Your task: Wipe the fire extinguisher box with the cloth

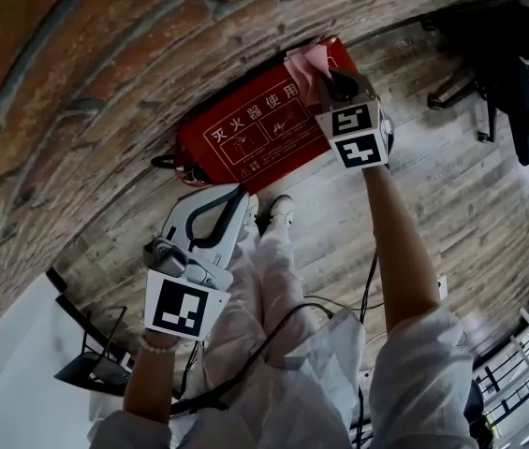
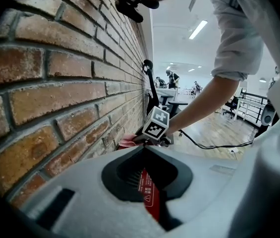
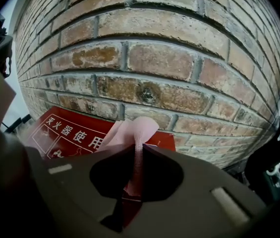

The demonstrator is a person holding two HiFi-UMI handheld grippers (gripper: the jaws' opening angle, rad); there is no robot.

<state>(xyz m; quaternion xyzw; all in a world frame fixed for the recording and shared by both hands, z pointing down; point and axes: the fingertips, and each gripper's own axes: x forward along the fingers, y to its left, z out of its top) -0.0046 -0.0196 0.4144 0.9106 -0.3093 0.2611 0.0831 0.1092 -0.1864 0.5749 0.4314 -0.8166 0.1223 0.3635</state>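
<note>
The red fire extinguisher box (image 1: 250,134) stood on the wooden floor (image 1: 451,185), its back against the foot of the brick wall (image 1: 86,92) and its face with white characters turned away from the wall. I held the pink cloth (image 1: 306,68) in my right hand-held gripper (image 1: 331,84). In the right gripper view its jaws were closed on a fold of the cloth (image 3: 139,133), and the rest bunched out in front of the jaws. The cloth lay on the box's upper edge (image 3: 80,133), at the end of the box, right up against the wall's bricks (image 3: 149,93).

My left hand-held gripper (image 1: 239,193) hung farther out from the wall than the box, near the box's front edge at the opposite end from the cloth. Its jaws were brought together with nothing between them. In the left gripper view (image 2: 143,148) the red of the box (image 2: 149,195) showed through the opening behind the tips, and I could not tell whether the tips touched the box. In that same view the wall (image 2: 55,83) ran along one side. My right arm (image 2: 204,103) reached down beside it to the cloth (image 2: 127,143).

My white shoes (image 1: 278,209) stood on the floor just out from the box, away from the wall.
</note>
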